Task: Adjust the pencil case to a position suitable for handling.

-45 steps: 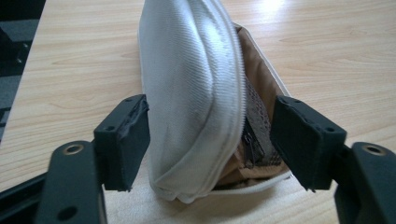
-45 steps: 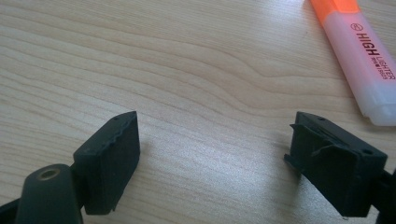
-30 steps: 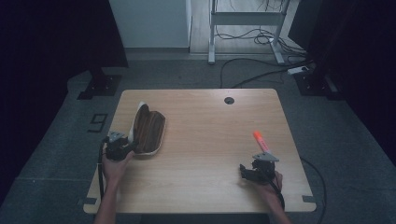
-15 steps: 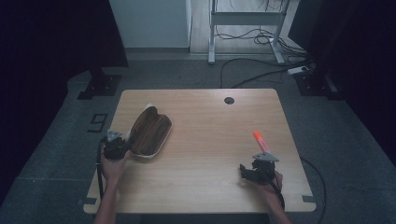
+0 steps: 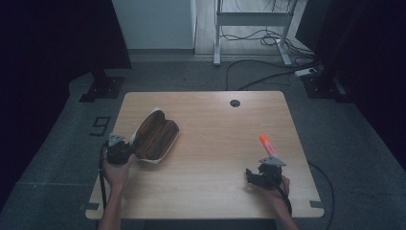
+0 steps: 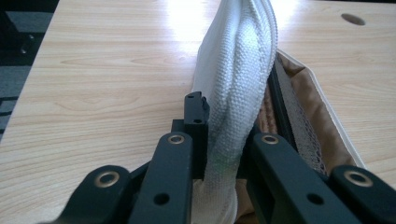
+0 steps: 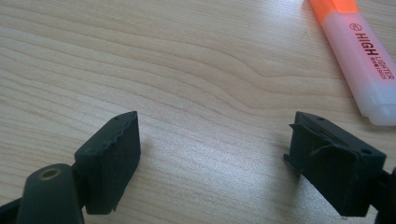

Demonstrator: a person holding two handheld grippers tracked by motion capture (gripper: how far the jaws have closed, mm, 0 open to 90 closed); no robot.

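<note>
While the left gripper (image 5: 125, 152) pinches the white woven rim of the pouch (image 5: 155, 135) at the table's (image 5: 215, 120) nine o'clock side, the pouch lies open, its brown lining up. The right gripper (image 7: 215, 154) rests near five o'clock with jaws spread wide and holding nothing, the orange highlighter (image 5: 267, 145) just beyond it toward one o'clock. The likely step is loading the highlighter into the pouch; doing it well means keeping the rim lifted so the mouth stays open, and gripping the highlighter across its barrel, mid-length.
</note>
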